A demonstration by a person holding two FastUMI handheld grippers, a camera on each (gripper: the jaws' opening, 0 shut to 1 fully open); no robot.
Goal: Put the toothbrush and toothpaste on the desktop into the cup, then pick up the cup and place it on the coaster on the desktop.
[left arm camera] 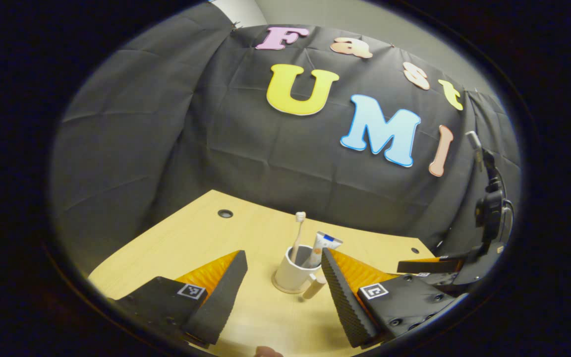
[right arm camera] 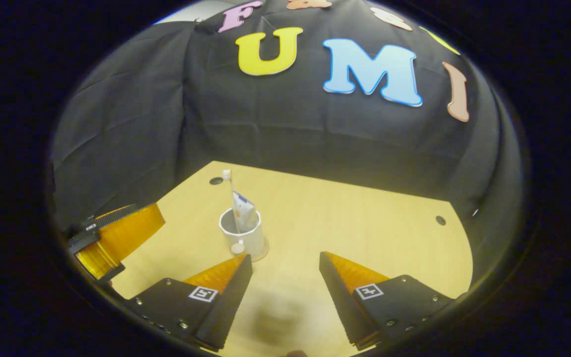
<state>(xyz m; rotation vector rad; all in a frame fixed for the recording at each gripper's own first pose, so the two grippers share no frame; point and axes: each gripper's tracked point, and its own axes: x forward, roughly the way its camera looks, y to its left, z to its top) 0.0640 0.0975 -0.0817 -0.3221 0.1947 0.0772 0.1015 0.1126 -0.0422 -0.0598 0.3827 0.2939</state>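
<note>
Cup [left arm camera: 293,272] upright on coaster [left arm camera: 285,288] mid-table [left arm camera: 176,248], toothbrush [left arm camera: 298,233] and toothpaste [left arm camera: 322,246] standing inside, heads up. Left gripper [left arm camera: 283,277] jaws wide open either side of cup, holding nothing. Right gripper [right arm camera: 285,277] jaws wide open, empty, just short of cup [right arm camera: 243,233], coaster [right arm camera: 260,255] edge visible under it

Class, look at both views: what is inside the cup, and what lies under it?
Inside the cup stand a toothbrush, head up, and a toothpaste tube. Their lower ends are hidden by the cup wall. Under it, a round coaster edge shows; the rest is covered.
</note>
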